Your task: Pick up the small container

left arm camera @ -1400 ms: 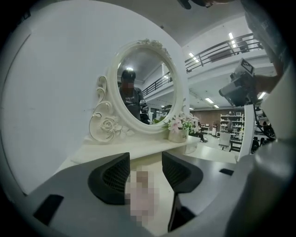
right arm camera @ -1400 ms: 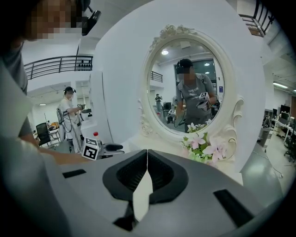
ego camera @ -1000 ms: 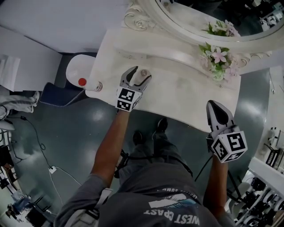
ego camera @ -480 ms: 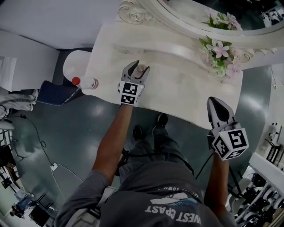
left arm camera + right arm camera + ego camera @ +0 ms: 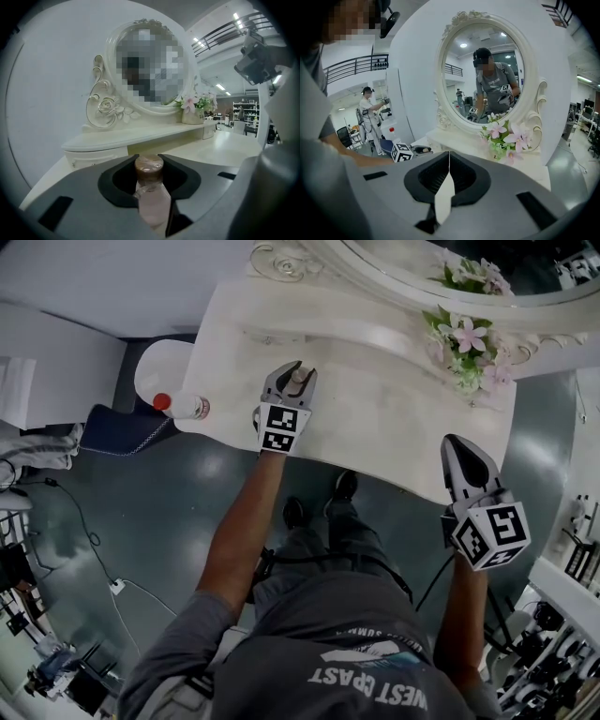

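The left gripper (image 5: 298,372) has its jaws closing on the small container (image 5: 150,187). They are narrowed to its width, and the pads meet the pale body on both sides below the brown cap. The right gripper (image 5: 457,442) has its jaws fully together with nothing between them, and it is held at the front right edge of the white dressing table (image 5: 375,432). An oval mirror (image 5: 487,70) in a carved frame rises at the table's back, with pink flowers (image 5: 466,341) in front of it on the right. A red-capped bottle (image 5: 183,407) lies at the table's left edge. The small container stands upright on the tabletop near the front edge, left of centre.
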{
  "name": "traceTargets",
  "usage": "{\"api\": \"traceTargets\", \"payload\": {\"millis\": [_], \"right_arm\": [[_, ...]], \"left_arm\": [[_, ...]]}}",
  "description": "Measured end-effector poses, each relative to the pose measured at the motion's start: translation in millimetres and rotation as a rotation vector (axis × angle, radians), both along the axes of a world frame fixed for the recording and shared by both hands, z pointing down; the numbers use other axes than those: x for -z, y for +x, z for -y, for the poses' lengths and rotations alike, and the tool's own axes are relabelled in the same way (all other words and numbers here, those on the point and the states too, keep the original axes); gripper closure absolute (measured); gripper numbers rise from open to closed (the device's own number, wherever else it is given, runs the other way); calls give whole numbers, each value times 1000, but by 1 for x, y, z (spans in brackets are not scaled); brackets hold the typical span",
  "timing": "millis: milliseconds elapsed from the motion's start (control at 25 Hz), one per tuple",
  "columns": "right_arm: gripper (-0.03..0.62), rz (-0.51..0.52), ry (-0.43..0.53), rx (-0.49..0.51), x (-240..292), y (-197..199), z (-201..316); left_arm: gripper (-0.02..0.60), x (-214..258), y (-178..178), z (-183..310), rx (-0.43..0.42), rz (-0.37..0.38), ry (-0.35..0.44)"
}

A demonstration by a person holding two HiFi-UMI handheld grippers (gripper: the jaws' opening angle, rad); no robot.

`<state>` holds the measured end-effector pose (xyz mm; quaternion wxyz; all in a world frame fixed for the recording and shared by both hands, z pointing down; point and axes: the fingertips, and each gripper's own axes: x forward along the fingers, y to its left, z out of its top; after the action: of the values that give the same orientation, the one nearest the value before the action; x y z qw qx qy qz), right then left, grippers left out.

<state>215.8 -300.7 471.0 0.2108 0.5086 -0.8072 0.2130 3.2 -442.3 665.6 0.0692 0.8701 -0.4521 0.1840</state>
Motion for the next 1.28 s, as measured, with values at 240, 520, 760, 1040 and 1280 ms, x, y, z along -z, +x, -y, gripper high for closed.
{"api": "traceTargets", "payload": {"millis": [240,520,760,1040,1280], "right_arm": [[566,19,21,1,9,-4,1],[566,44,68,10,26,-16,3],[566,52,116,27,46,-33,0],[566,50,180,44,75,-53,-8],[566,49,246,48,100,-68,-14]], "left_arm": [[449,35,-9,-6,-17,-21,25],[449,92,-25,-9,-63,-21,54],[449,152,-50,-19,-75,-35,120],[449,222,-75,-48,-107,-48,169],[449,280,-89,-79,-181,-39,209]]}}
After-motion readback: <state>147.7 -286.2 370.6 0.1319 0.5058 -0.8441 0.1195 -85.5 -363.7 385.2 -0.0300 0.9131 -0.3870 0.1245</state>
